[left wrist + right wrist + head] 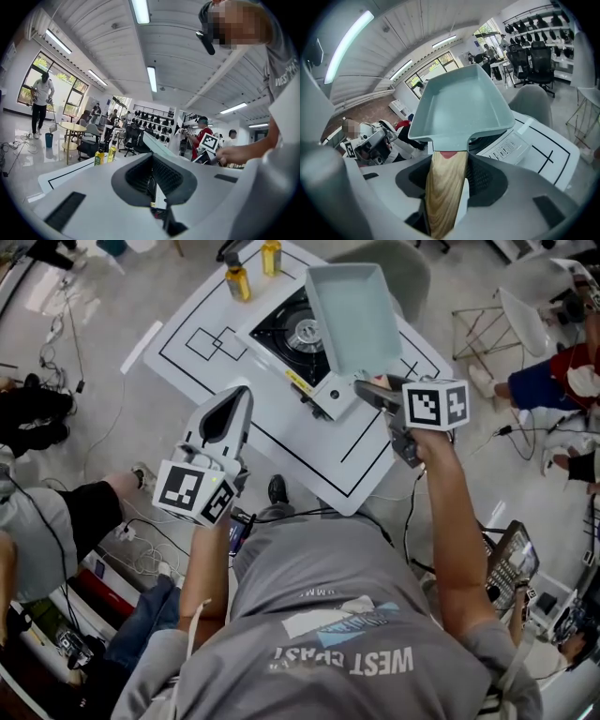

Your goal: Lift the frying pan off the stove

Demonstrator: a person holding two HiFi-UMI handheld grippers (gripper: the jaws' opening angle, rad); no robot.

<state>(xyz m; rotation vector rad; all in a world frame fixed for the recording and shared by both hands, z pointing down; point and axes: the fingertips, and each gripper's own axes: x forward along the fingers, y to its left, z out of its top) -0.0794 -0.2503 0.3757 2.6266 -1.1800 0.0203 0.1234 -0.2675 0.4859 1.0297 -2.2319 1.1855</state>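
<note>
- Frying pan [354,320] hangs in the air above the stove [292,334], clear of the burner.
- Right gripper [375,390] pinches its wooden handle [443,187].
- Left gripper [232,409], jaws pressed together on nothing, is raised beside the white table [187,362].

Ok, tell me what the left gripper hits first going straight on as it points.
Most likely the front of the stove on the table: it seems to show through the slit between the fingers of the left gripper. The frying pan in the right gripper hangs just above that line.
</note>
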